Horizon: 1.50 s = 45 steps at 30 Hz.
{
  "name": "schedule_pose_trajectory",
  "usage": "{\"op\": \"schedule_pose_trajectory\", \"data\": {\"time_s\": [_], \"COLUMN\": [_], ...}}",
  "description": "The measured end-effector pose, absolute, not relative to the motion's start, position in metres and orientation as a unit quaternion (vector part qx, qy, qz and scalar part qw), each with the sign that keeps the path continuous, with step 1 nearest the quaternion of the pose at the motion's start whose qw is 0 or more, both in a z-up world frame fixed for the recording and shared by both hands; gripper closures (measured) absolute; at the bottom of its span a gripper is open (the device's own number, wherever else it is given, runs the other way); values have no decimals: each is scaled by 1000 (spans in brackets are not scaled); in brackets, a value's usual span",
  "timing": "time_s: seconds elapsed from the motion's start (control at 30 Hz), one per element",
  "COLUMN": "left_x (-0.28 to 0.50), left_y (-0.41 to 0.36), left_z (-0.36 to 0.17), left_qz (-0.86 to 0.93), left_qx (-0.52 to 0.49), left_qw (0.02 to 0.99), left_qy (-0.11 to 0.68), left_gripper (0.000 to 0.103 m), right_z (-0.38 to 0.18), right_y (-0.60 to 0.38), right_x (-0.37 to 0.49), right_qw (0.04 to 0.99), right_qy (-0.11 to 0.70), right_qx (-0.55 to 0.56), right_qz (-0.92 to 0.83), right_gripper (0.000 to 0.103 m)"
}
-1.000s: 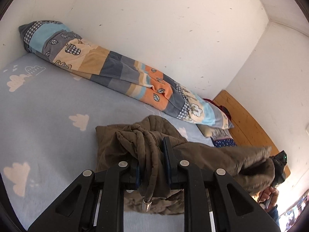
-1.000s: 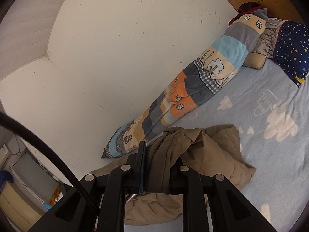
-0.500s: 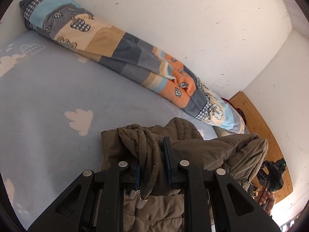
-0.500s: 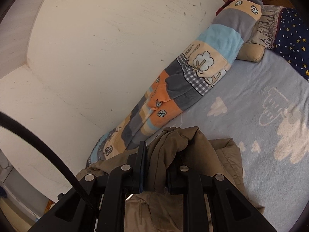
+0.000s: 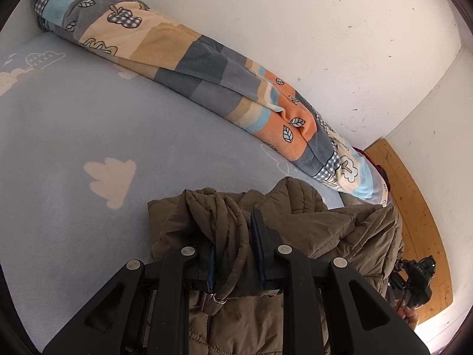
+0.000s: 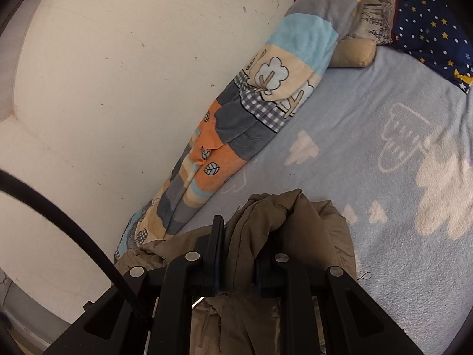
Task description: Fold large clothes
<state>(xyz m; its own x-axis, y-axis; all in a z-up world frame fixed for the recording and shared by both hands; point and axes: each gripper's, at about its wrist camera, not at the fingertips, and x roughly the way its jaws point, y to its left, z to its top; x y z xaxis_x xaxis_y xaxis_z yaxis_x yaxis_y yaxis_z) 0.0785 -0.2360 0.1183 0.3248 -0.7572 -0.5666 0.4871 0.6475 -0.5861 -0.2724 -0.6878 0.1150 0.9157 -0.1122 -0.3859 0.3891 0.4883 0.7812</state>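
My left claw [image 5: 233,248] is clamped on a bunched fold of the olive quilted jacket [image 5: 310,230], which hangs over the blue cloud-print bed [image 5: 74,124]. My right claw [image 6: 238,254] pinches another bunch of it. Only the left view shows the wooden headboard [image 5: 414,207]; only the right shows the starry navy pillow [image 6: 428,23]. The rolled patchwork blanket [image 5: 207,74] lies along the wall.

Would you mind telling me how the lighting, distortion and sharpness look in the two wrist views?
Left wrist view: strong fisheye bending with dark corners, even daylight, a brighter patch on the wooden headboard, and the brown padded jacket is sharp between the fingers of the left gripper. Right wrist view: same bending, soft light without glare, the right gripper clamps the jacket, and a black cable crosses the left side.
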Motion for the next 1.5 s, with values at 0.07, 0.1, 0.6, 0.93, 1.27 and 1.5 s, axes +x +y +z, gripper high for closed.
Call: {"op": "schedule_pose_trajectory", "data": {"time_s": [0.07,0.1,0.6,0.93,1.27,1.5], "left_x": [83,85,113,112,-41,-97], "left_y": [-237,-237,-214,-163,-312,-386], "left_z": [116,116,91,140,196,150], "left_qz": [-391,-392,-400,-321,-503,-487], "left_qx": [-164,-167,-301,-311,22,156], "left_qw": [794,793,716,799,802,801], "left_qy": [435,436,487,402,320,310], "left_gripper": [82,82,65,28,28,28], "right_z": [109,107,75,117,187,160], "right_y": [-691,-692,-714,-708,-578,-519], "right_x": [-273,-272,-255,-273,-181,-151], "right_qw": [847,846,807,834,921,925], "right_qy": [142,142,151,120,228,308], "right_qx": [490,492,557,517,304,203], "right_qz": [-149,-149,-123,-152,-87,-89], "right_gripper": [84,84,63,27,73,82]}}
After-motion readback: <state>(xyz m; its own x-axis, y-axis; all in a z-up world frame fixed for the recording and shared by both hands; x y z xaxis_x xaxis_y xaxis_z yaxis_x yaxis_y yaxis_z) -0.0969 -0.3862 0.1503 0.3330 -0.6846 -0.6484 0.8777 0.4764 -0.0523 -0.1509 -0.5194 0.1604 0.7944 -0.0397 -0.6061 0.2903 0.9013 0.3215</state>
